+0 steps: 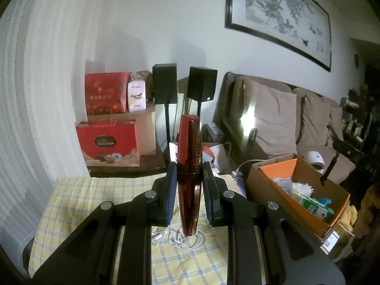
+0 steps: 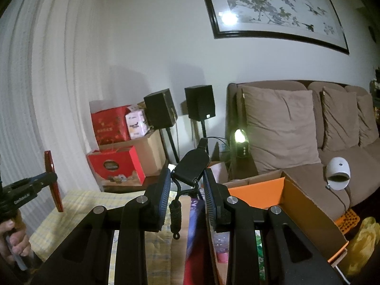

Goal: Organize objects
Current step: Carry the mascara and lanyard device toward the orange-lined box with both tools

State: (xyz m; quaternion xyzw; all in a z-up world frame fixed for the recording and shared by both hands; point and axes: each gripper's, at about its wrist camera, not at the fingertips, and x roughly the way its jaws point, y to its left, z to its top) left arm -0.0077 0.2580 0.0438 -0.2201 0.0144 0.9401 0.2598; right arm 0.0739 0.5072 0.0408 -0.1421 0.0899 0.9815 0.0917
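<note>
**Both tongs loaded above the checked cloth**

I take the yellow checked cloth as my landmark; it covers the surface below both grippers. Left of it hangs a pale ribbed curtain. Behind its far edge a dark low shelf carries two red gift boxes, a brown carton and a small pink pack, with two black speakers on stands just to the right of them.

Over the cloth, my left gripper is nearly closed, its pads pressing on a red mascara tube that stands upright between them. In the right wrist view the same tube shows at the far left, above the cloth's left edge, with a person's hand on the handle beneath.

My right gripper is narrowed on a black plastic clip, held above the cloth's right side; a coiled black cord dangles from it.

Right of the cloth sits an open cardboard box with an orange lining and small packets inside. Beyond it a brown sofa with cushions runs along the white wall, a white rounded device on its seat, and a framed ink painting hangs above.
</note>
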